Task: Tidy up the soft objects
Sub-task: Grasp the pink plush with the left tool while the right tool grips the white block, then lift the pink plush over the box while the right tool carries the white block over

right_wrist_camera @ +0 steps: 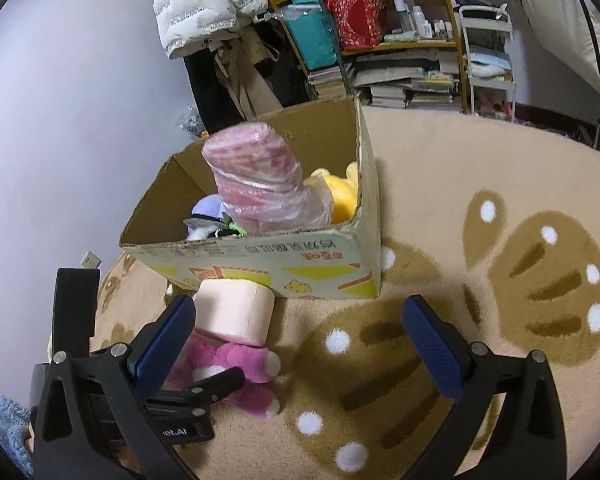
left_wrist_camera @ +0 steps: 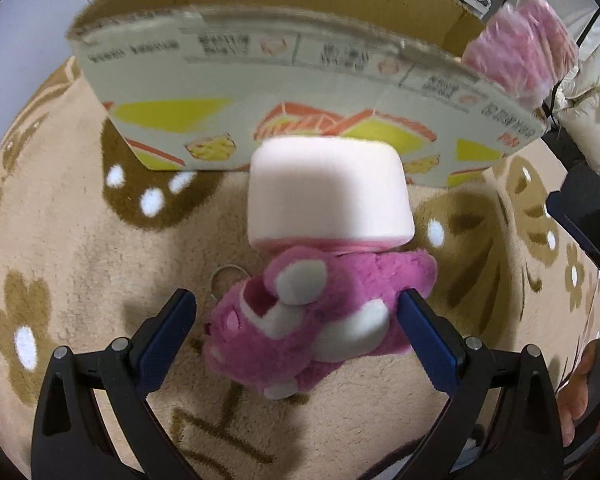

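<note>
Left gripper (left_wrist_camera: 298, 312) open, blue pads spread to either side of a pink plush toy (left_wrist_camera: 320, 316) lying on the rug (left_wrist_camera: 80, 280); right pad just touching or nearly touching the plush's flank, left pad clearly apart from it. Plush pink with white patches, on its side, a thin wire loop (left_wrist_camera: 224, 274) beside it on the rug. Directly beyond the plush, touching its far side, a pale pink foam cylinder (left_wrist_camera: 328, 192), standing against the printed front wall of a cardboard box (left_wrist_camera: 220, 92). At the box's right front corner, a pink bundle wrapped in clear plastic (left_wrist_camera: 524, 48), blurred, above the rim.

Right gripper (right_wrist_camera: 298, 344) open too, nothing between its pads, hovering over bare rug (right_wrist_camera: 440, 184) patterned with brown paw shapes and white dots. Same plush (right_wrist_camera: 240, 364) and foam cylinder (right_wrist_camera: 236, 308) left of its left pad, with the left gripper's black finger (right_wrist_camera: 216, 384) laid against the plush. Box (right_wrist_camera: 260, 252) farther out, open-topped, near the rug's edge by the wall; inside it a yellow soft toy (right_wrist_camera: 340, 192), a lilac soft thing (right_wrist_camera: 208, 208), and the plastic-wrapped pink bundle (right_wrist_camera: 260, 176) sticking up over the rim. Behind the box, hanging coats (right_wrist_camera: 204, 4) and a shelf (right_wrist_camera: 400, 44) of books and bags.
</note>
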Tool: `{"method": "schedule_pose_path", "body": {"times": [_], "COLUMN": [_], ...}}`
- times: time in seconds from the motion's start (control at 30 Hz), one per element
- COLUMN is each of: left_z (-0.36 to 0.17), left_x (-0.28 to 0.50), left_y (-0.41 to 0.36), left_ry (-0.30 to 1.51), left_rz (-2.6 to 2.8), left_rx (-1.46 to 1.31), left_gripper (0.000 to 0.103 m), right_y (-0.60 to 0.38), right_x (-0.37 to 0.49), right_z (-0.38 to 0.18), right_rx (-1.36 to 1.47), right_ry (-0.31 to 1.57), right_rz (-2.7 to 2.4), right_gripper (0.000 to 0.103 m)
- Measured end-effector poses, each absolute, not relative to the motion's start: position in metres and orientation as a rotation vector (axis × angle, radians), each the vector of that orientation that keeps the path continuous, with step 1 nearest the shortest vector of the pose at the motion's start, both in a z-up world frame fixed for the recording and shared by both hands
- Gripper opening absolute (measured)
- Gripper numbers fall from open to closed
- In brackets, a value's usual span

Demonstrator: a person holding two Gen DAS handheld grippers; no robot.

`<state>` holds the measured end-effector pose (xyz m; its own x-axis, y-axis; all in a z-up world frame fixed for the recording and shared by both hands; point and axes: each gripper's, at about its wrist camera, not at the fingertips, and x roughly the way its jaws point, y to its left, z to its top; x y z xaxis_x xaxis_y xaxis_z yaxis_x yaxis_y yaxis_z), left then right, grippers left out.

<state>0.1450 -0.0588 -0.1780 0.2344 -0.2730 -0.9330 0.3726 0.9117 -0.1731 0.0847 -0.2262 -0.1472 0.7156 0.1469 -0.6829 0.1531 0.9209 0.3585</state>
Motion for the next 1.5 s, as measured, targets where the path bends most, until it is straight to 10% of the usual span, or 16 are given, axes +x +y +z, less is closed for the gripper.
{"method": "schedule_pose_path", "body": {"times": [0.2,0.67,1.13,1.5], "left_z": [-0.175,-0.162,-0.160,-0.128], "left_x": [0.138,0.137,0.139,0.118], "left_y": [-0.059,-0.028,-0.034,-0.029], "left_ry": [1.236,1.200,1.180,1.103], "left_rz": [-0.462,-0.327,-0.325,-0.281], "left_rx": [0.106,0.083,0.123,0.125], "left_gripper": [0.080,0.079,0.079,0.079], "right_y": [-0.219,-0.189,-0.182,-0.169], "right_x": [0.093,0.121,0.138,0.114], "right_z": [-0.157,-0.181,-0.212,-0.180], "right_rx": [0.415,0.455,0.512,0.368], "right_ry": [0.813,0.875,0.929,0.866], "right_rz": [0.043,0.123,0.186,0.068], "right_gripper": [0.103,0.097,0.025,0.017]}}
